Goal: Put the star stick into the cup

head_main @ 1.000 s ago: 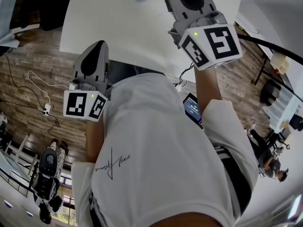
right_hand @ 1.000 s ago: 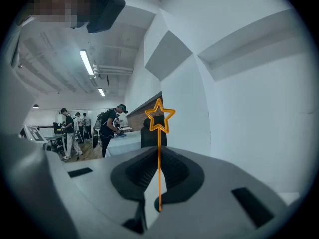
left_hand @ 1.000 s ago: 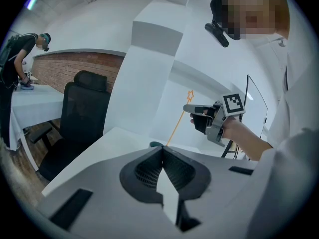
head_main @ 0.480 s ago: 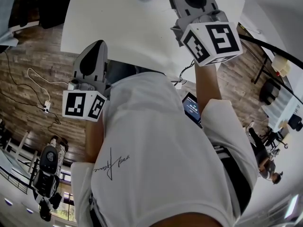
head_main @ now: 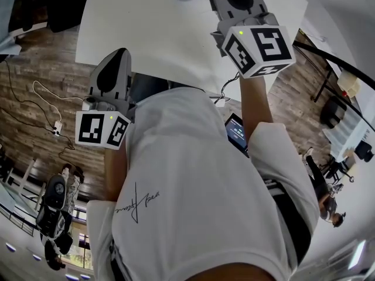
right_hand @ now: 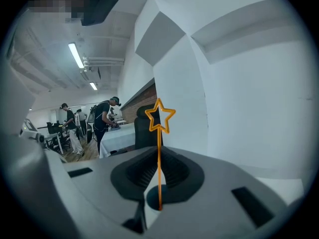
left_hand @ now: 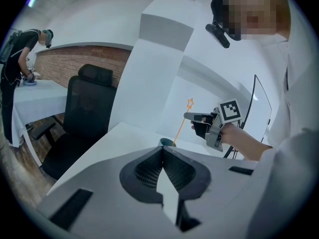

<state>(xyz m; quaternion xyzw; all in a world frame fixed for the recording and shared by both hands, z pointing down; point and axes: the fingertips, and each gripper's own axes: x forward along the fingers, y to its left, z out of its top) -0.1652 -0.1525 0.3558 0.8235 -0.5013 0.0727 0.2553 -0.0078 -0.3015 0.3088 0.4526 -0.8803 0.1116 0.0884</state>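
R gripper [right_hand: 158,153] lower vs 1 s back | your R jaws clamp star stick [right_hand: 159,133], near upright, star up | tip at cup [left_hand: 166,142] mouth, straight below | L gripper [left_hand: 162,151] closed, empty, farther off

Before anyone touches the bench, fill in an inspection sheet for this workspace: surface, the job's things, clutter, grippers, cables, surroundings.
Surface: plain white table.
Job's things: thin orange stick topped with a star outline, upright, with its lower end at the mouth of the dark teal round cup. How deep it sits cannot be told.
Clutter: nothing seen.
Grippers: right gripper, jaws shut on the stick above the cup. Left gripper, jaws together with nothing between them.
Cables: cabled white plug block lying on the wooden floor.
Surroundings: black office chair beside the table; people at other tables.
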